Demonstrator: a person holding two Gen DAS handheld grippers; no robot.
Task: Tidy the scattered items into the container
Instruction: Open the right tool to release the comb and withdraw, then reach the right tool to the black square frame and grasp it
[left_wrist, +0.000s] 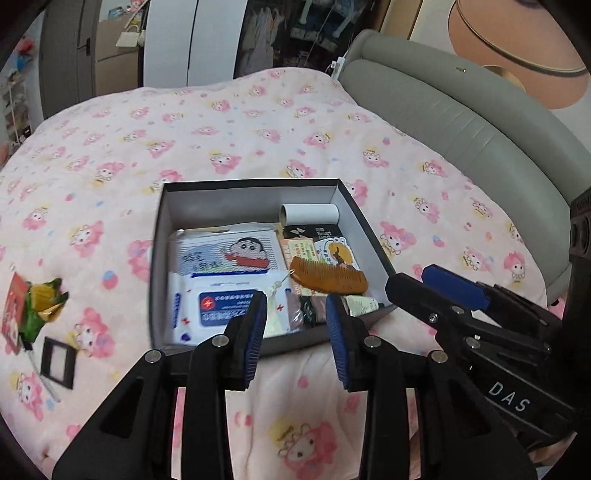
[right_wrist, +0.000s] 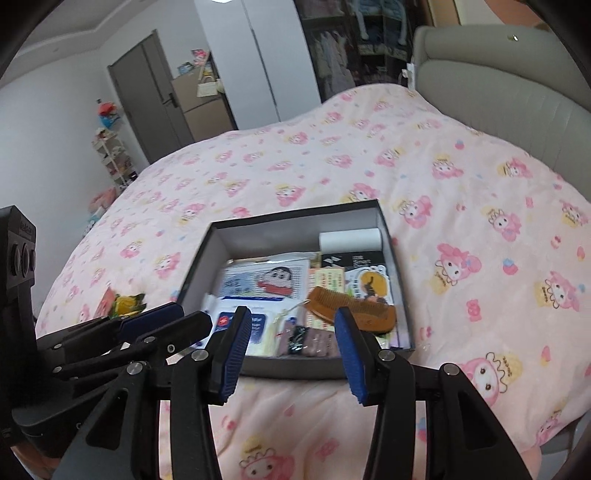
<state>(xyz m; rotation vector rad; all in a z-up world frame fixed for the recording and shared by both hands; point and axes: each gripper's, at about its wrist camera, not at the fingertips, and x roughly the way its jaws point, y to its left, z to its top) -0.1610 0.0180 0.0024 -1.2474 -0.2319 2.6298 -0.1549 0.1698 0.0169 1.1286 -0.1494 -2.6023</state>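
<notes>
A dark open box (left_wrist: 164, 221) (right_wrist: 207, 254) lies on the bed, holding a cartoon-printed pack (left_wrist: 229, 253) (right_wrist: 266, 280), a wipes pack (left_wrist: 210, 310), a wooden comb (left_wrist: 328, 277) (right_wrist: 351, 302), a white roll (left_wrist: 310, 214) (right_wrist: 351, 238) and several small cards. My left gripper (left_wrist: 295, 325) hovers open above the box's near edge, nothing between its fingers. My right gripper (right_wrist: 293, 347) is also open and empty, beside the left one (right_wrist: 147, 328); it appears at the right of the left wrist view (left_wrist: 436, 291). A red and green snack packet (left_wrist: 33, 310) (right_wrist: 122, 302) lies on the bed left of the box.
A small black-framed square (left_wrist: 57, 358) with a spiral cord lies near the snack packet. The pink patterned blanket (left_wrist: 258, 122) covers the bed. A grey padded headboard (left_wrist: 461, 129) curves along the right. Wardrobes and a door stand beyond the bed.
</notes>
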